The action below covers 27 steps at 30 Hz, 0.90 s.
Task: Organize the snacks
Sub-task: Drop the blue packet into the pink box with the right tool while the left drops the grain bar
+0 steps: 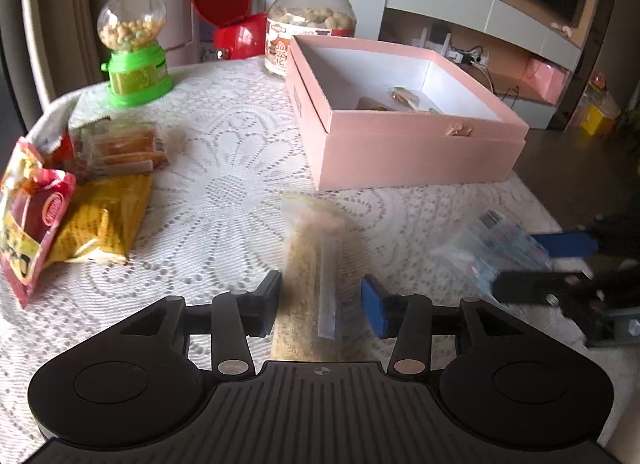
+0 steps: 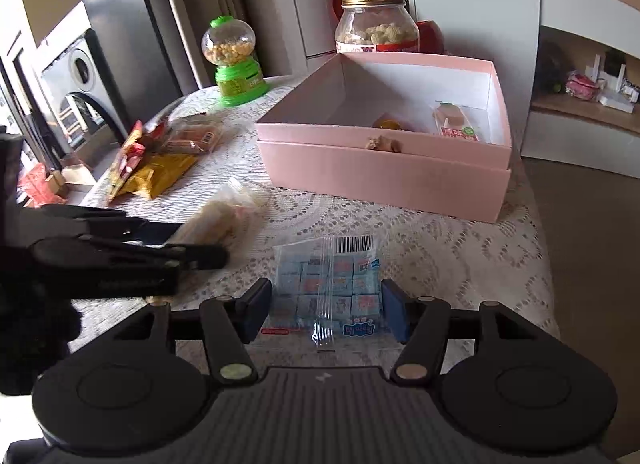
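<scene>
The left gripper (image 1: 322,302) has its jaws parted around a long clear packet of beige wafers (image 1: 310,264); a gap shows on the blue-padded side, so the pads stand off it and the packet lies on the surface. The packet is blurred and its near end is cut off by the gripper body. The right gripper (image 2: 324,314) frames a flat clear bag of small blue-wrapped cubes (image 2: 330,288) with a barcode at its top edge. Its blue pads sit just beside the bag's edges, and whether they press on it cannot be told; the bag lies flat on the surface.

The surface is covered by a white lace cloth (image 1: 224,168) with an openwork flower pattern. Beyond the grippers stands a pink cardboard box (image 2: 384,176), open, white inside, nested in what looks like its lid. Inside lie a pink-labelled packet (image 2: 456,120) and a yellowish item that is largely hidden by the front wall. A small torn patch marks the box's front rim.

To the left lies a heap of crinkly bags: a red-and-yellow pouch (image 1: 28,216), a yellow bag (image 1: 100,220) and a clear pack of orange biscuits (image 1: 124,148), overlapping. Farther back are a green plastic candy dispenser (image 1: 134,44) with a clear globe of round sweets, and a glass jar (image 1: 310,24) with a gold lid, holding pale nuts. A red lidded container (image 1: 230,20) sits behind, partly hidden. Pale cabinets and a dark screen fill the room beyond.
</scene>
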### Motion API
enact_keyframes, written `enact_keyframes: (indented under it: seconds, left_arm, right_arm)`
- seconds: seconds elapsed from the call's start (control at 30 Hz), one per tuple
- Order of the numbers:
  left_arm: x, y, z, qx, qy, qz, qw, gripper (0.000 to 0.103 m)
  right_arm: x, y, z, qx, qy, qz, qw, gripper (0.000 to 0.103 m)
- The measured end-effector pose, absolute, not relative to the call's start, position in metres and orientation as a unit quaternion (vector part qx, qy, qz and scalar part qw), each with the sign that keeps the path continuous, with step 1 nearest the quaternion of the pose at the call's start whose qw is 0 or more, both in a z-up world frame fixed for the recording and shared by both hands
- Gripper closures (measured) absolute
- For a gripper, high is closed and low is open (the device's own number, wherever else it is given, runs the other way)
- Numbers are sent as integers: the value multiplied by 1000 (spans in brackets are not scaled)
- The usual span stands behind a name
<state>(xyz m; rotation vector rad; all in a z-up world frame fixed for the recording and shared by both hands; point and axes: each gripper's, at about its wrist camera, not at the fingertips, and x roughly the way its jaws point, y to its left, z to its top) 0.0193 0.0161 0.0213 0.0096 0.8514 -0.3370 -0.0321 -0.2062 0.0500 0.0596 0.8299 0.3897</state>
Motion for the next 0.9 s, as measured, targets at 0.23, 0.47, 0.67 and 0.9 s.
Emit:
enact_keyframes:
  seconds: [0.23, 0.47, 0.67, 0.9]
  left_arm:
    - [14, 9, 26, 29, 422, -148, 894, 70]
    - [-22, 12, 60, 16, 385, -193, 902, 70]
    - [4, 2, 129, -10, 298, -216, 930, 70]
    - [89, -53, 129, 14, 280, -218, 935, 70]
  right_arm:
    - [-44, -223, 57, 10, 404, 179, 897, 44]
    - [-57, -229, 68, 2, 393, 184, 901, 44]
    - [-57, -235, 80, -4, 378, 175, 909, 44]
    - [-38, -247, 75, 11, 381, 155, 911, 44]
